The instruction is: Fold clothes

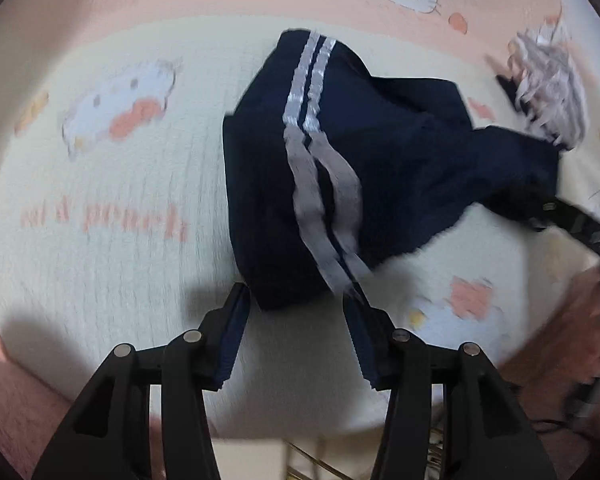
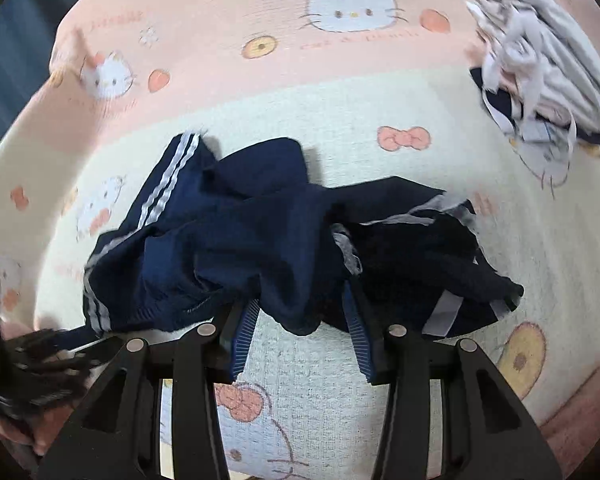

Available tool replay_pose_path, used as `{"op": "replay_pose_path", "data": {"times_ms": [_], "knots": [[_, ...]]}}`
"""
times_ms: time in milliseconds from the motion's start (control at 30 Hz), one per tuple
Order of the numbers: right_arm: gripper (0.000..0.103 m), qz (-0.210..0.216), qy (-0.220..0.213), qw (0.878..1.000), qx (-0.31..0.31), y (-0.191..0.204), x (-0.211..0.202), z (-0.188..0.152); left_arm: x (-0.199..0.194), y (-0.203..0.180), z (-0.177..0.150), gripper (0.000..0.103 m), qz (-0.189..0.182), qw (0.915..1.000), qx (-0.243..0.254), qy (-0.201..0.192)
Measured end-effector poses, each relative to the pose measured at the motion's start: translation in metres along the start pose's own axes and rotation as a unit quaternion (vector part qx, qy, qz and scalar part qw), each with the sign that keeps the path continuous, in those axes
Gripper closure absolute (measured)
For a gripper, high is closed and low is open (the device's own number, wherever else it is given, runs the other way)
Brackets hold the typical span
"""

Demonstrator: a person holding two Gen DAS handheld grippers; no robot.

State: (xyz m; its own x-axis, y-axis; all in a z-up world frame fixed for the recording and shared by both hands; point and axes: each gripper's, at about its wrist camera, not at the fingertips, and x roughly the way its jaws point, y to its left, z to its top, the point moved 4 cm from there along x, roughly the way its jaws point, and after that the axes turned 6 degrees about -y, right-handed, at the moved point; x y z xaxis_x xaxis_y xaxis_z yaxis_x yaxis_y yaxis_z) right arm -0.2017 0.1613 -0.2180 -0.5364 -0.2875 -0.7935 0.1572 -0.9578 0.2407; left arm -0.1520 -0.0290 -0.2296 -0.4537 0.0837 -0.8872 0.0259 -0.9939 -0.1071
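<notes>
Only the right view shows the crumpled navy white-striped garment [image 2: 236, 236] whole; left gripper [image 1: 296, 308] and right gripper [image 2: 302, 312] both gape unclamped.

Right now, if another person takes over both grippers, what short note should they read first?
Left gripper: open, fingers either side of the near end of the navy trousers, not pressing.
Right gripper: open, a fold of the same trousers hangs between its fingers.
The trousers lie crumpled on the cat-print blanket. A pile of grey and white clothes waits at the far right.
Done: nothing folded yet. Left: flatten and fold the trousers, then the pile.
</notes>
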Motion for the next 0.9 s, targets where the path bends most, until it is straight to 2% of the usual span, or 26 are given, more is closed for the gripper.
{"op": "replay_pose_path", "data": {"times_ms": [100,167,267,367,433,500,600,667,700,767,900], "knots": [[0.059,-0.006,0.0,1.0,0.01,-0.012,-0.009,-0.003,-0.004,0.008,0.018,0.08,0.002,0.9987,-0.025,-0.043],[0.059,-0.012,-0.001,1.0,0.021,-0.02,-0.014,-0.004,-0.021,0.018,0.026,0.08,-0.02,0.9942,-0.061,-0.087],[0.056,-0.013,-0.004,0.999,0.041,-0.03,-0.017,-0.002,-0.037,0.025,0.034,0.08,-0.043,0.9878,-0.082,-0.125],[0.055,-0.031,-0.005,0.998,0.052,-0.037,-0.017,0.0,-0.038,0.033,0.036,0.08,-0.048,0.9837,-0.105,-0.138],[0.055,-0.04,0.0,0.997,0.06,-0.042,-0.016,0.0,-0.04,0.041,0.035,0.082,-0.081,0.977,-0.138,-0.141],[0.055,-0.007,0.024,0.997,0.069,-0.04,-0.014,-0.003,-0.049,0.044,0.033,0.09,-0.107,0.97,-0.156,-0.153],[0.055,0.074,0.062,0.993,0.06,-0.022,-0.012,-0.011,-0.058,0.038,0.029,0.091,-0.157,0.9624,-0.163,-0.15],[0.055,0.108,0.077,0.99,0.04,-0.005,-0.012,-0.017,-0.064,0.032,0.025,0.091,-0.185,0.9589,-0.164,-0.14],[0.055,0.103,0.077,0.991,0.027,0.0,-0.011,-0.02,-0.068,0.029,0.022,0.091,-0.188,0.9591,-0.161,-0.137],[0.054,0.066,0.069,0.995,0.005,0.003,-0.005,-0.021,-0.078,0.024,0.016,0.092,-0.187,0.9603,-0.154,-0.139],[0.055,0.023,0.055,0.998,0.022,-0.011,-0.003,-0.018,-0.106,0.025,0.005,0.093,-0.207,0.9496,-0.173,-0.16]]}}
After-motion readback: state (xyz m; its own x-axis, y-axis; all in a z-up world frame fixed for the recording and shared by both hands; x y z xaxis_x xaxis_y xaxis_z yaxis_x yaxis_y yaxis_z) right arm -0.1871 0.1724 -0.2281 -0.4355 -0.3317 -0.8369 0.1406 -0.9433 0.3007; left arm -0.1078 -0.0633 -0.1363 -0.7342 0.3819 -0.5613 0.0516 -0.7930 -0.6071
